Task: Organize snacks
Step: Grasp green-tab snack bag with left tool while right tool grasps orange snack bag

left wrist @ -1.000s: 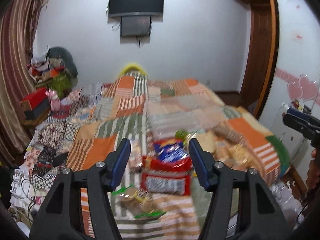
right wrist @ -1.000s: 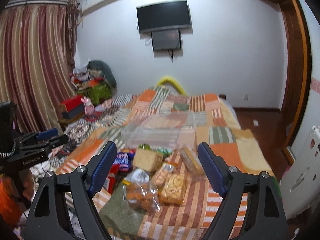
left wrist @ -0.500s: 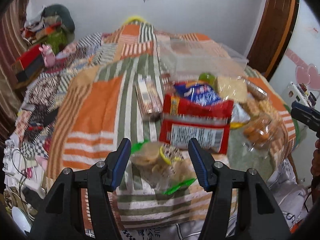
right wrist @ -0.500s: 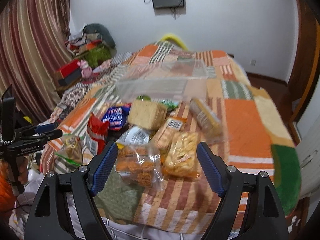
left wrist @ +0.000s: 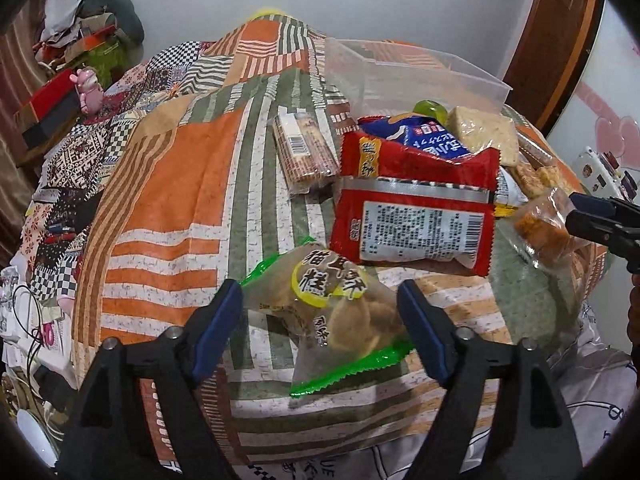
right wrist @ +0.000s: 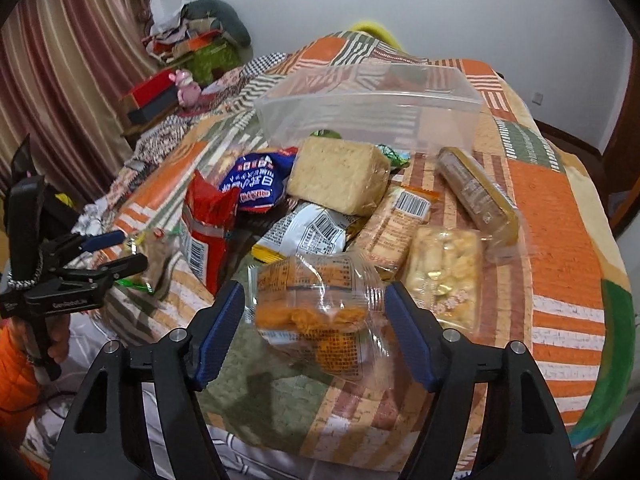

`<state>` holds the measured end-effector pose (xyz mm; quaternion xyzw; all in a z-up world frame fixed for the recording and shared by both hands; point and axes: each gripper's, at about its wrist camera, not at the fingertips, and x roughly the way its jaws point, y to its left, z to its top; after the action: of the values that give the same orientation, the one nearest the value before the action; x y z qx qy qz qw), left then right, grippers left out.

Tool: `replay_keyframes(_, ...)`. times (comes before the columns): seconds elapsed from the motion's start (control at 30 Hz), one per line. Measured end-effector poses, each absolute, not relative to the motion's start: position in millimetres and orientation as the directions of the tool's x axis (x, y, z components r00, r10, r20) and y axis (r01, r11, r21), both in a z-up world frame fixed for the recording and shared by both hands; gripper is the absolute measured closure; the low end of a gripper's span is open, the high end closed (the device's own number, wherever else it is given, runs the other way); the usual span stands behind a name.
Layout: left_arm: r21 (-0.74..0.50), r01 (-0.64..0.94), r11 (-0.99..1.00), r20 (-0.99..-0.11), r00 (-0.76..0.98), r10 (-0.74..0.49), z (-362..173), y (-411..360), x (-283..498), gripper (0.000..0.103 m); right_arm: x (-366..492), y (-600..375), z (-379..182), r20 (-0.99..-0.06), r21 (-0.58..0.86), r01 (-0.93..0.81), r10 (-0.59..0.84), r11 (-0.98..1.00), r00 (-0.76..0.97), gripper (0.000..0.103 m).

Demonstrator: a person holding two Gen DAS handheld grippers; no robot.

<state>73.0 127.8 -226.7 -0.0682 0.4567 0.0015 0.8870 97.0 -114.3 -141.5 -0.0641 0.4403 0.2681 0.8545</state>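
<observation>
I see the clear bin empty on the bed, snacks heaped just in front of it. My left gripper has just opened its jaws; the green-edged bag lies between them, ungripped. My right gripper has been closing around the orange-snack bag, pads not yet pressing.

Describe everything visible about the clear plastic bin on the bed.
The clear plastic bin is a rectangular, see-through tub with a thick rim and no lid. It stands upright and looks empty; the quilt pattern shows through its walls. It sits on the patchwork quilt just behind the snack pile, with a pale block-shaped packet close against its near wall.
</observation>
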Motion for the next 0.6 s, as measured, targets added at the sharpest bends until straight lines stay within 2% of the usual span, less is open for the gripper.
replay_keyframes(0.03,-0.123,-0.07,0.99,-0.813,0.579,-0.06,-229.1,129.4,73.3,0.014,97.8,-112.3,-142.7,-0.791,0.125,-0.517,0.399,0.847,0.463,0.033)
replay_keyframes(0.17,-0.167,-0.095,0.981,-0.852,0.515,-0.095,-249.2,135.5,79.3,0.014,101.7,-107.6,-152.1,-0.816,0.161,-0.529,0.414,0.833,0.404,0.032)
replay_keyframes(0.47,-0.21,-0.098,0.973,-0.823,0.556,-0.121,-241.7,136.2,81.2,0.015,104.8,-105.3,-153.1,-0.815,0.172,-0.527,0.421,0.832,0.399,0.033)
replay_keyframes(0.5,-0.2,-0.109,0.974,-0.819,0.564,-0.105,-239.8,136.1,82.1,0.016,105.8,-106.1,-153.1,-0.813,0.175,-0.523,0.422,0.834,0.4,0.034)
replay_keyframes(0.57,-0.19,-0.12,0.974,-0.82,0.565,-0.09,-238.2,135.3,85.0,0.028,106.5,-105.7,-154.1,-0.812,0.176,-0.516,0.42,0.838,0.405,0.038)
replay_keyframes(0.6,-0.187,-0.123,0.975,-0.828,0.553,-0.089,-239.7,134.6,87.7,0.04,107.0,-105.1,-154.9,-0.811,0.182,-0.515,0.424,0.838,0.403,0.038)
